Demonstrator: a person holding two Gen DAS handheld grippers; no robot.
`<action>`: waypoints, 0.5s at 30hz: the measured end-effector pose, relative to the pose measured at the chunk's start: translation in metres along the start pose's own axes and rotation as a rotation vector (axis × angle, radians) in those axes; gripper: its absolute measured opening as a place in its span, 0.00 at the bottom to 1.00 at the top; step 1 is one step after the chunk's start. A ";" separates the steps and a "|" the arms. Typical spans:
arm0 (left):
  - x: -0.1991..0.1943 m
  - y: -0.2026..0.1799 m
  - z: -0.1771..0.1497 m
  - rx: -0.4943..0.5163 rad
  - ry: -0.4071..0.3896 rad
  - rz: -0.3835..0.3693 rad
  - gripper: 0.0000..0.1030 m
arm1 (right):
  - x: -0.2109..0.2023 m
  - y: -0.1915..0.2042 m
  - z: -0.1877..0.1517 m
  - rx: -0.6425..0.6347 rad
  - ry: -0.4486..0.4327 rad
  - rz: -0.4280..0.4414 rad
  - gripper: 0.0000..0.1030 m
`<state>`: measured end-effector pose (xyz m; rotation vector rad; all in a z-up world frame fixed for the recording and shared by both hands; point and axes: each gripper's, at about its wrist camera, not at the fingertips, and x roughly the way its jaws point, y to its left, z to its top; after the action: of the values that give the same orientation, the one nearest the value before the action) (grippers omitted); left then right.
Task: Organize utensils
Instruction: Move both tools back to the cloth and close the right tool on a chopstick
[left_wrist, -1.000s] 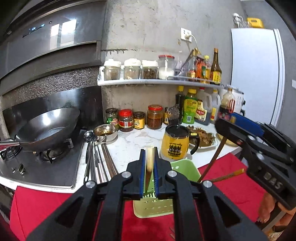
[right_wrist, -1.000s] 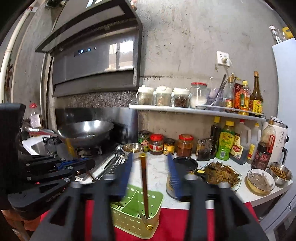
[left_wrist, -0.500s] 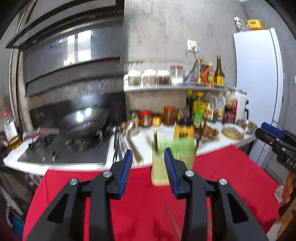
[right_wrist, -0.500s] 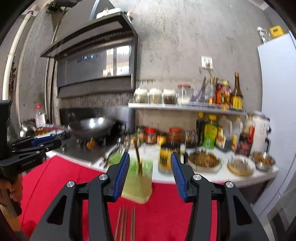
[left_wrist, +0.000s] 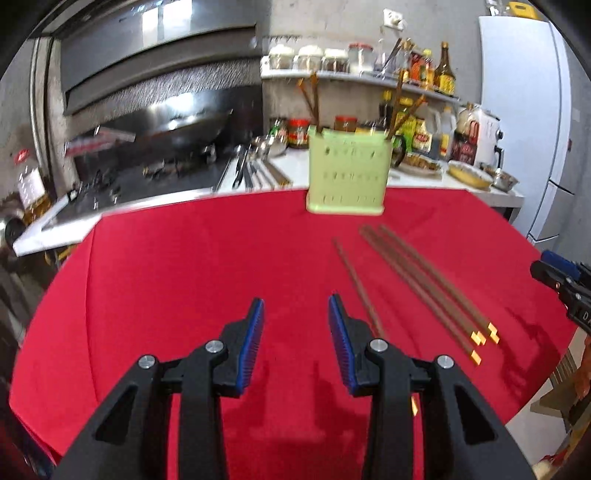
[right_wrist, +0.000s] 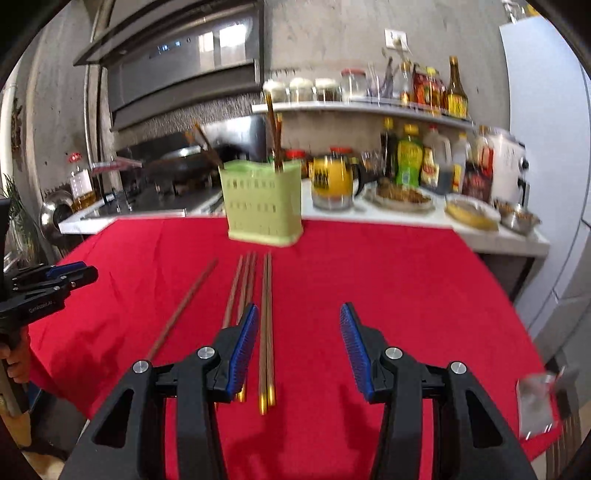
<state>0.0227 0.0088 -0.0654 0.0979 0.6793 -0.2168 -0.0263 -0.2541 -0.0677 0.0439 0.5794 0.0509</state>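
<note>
Since they are long, thin and hard, the chopsticks (right_wrist: 266, 325) will weigh almost nothing, and their smooth sides could slip or roll. They lie flat on the red bench (right_wrist: 388, 295), pointing from the near edge toward the green holder (right_wrist: 262, 205) at the far edge. A good spot to pinch one looks like the middle, so it does not tip.

The right tool (right_wrist: 297, 341) is spread wide with nothing squeezed. Two chopsticks lie under its gap, close to the left finger. The left tool (left_wrist: 295, 341) is spread too, over bare cloth, with one chopstick just beside it.

Some chopsticks already stand in the holder. Both pictures are blurry, so counting the sticks is hard. The right tool's black arm hides the near ends of some.
</note>
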 end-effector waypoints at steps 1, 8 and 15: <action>0.001 0.001 -0.006 -0.007 0.011 -0.001 0.34 | 0.003 0.000 -0.008 0.004 0.021 0.001 0.46; 0.012 0.000 -0.034 -0.033 0.102 -0.038 0.34 | 0.024 0.004 -0.025 0.001 0.130 0.044 0.20; 0.022 -0.005 -0.030 -0.015 0.119 -0.041 0.34 | 0.047 0.008 -0.023 -0.014 0.199 0.114 0.11</action>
<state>0.0192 0.0050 -0.1026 0.0827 0.8019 -0.2460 0.0005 -0.2426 -0.1120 0.0590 0.7752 0.1720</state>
